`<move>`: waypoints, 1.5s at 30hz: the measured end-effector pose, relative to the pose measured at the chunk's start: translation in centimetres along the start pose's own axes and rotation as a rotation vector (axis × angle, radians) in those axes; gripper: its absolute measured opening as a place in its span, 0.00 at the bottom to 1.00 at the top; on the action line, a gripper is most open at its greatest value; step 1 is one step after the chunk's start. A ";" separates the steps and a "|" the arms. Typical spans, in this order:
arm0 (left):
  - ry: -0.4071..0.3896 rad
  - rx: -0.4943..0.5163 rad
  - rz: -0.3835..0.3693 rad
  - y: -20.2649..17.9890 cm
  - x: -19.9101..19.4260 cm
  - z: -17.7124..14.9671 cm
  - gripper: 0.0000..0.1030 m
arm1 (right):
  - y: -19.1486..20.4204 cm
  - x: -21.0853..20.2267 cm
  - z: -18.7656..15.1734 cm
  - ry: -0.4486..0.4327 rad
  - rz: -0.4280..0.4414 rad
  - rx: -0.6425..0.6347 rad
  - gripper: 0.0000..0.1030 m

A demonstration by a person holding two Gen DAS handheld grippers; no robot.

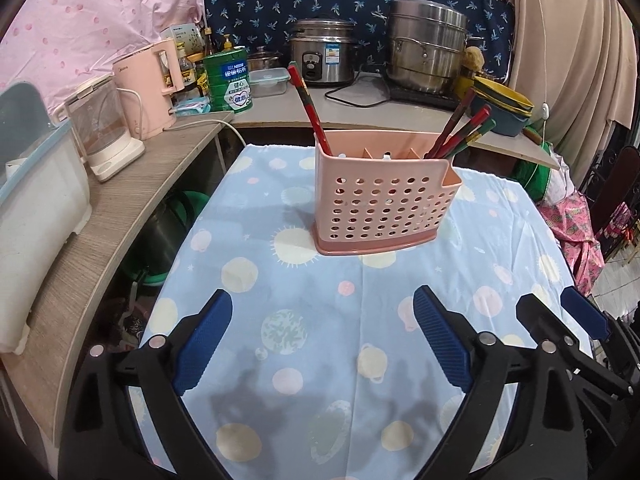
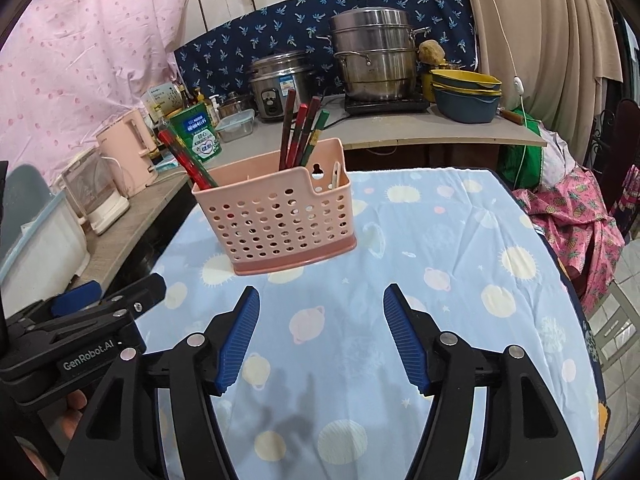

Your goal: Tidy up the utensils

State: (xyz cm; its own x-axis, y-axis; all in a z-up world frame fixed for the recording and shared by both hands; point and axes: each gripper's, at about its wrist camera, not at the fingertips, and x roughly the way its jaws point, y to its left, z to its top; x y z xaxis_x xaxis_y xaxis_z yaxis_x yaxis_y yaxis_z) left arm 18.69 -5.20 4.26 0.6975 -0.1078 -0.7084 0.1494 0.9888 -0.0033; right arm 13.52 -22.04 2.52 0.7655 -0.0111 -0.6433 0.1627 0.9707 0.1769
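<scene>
Centrally on the tabletop [image 1: 280, 360], covered by a blue planet-print cloth, stands a pink perforated utensil holder [image 1: 378, 204] with red chopsticks [image 1: 314, 110] in it. Nearer the camera, left tongs [image 1: 324, 340] and right tongs [image 2: 320, 340] hover apart, empty.

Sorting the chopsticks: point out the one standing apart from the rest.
The red chopstick alone in the pink holder's left end compartment, leaning left; the others cluster at the right end.

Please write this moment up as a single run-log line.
left gripper: open, empty | right gripper: open, empty | chopsticks: standing in pink utensil holder | holder: upright on tablecloth
</scene>
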 end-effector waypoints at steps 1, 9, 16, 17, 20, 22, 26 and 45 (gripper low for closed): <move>0.001 0.000 0.002 0.0 0.0 -0.1 0.87 | 0.0 0.0 -0.2 0.001 -0.005 -0.003 0.61; -0.005 0.008 0.025 0.0 -0.3 -0.6 0.90 | -0.4 -0.2 -0.8 0.002 -0.006 0.008 0.75; -0.021 0.010 0.033 -0.1 -0.8 -0.5 0.91 | -0.5 -0.5 -0.5 -0.015 -0.006 0.017 0.82; -0.026 0.010 0.036 -0.2 -0.9 -0.4 0.92 | -0.5 -0.6 -0.4 -0.019 -0.007 0.015 0.83; -0.040 0.007 0.047 0.0 -1.1 -0.2 0.93 | -0.4 -0.7 -0.3 -0.033 -0.009 0.012 0.93; -0.045 0.008 0.050 0.0 -1.1 -0.1 0.93 | -0.5 -0.8 -0.2 -0.040 -0.008 0.017 0.94; -0.068 0.023 0.076 -0.2 -1.4 0.1 0.93 | -0.3 -0.9 0.1 -0.051 -0.027 0.002 0.94; -0.066 -0.003 0.119 0.4 -0.9 0.7 0.93 | 0.6 -0.5 0.6 -0.060 -0.028 -0.024 0.94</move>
State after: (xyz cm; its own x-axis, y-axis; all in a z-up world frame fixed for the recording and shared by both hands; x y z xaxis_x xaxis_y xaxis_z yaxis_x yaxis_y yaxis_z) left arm 18.59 -4.79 5.38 0.7551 0.0042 -0.6556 0.0607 0.9952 0.0763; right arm 13.64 -21.58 3.43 0.7971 -0.0523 -0.6016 0.1704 0.9752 0.1410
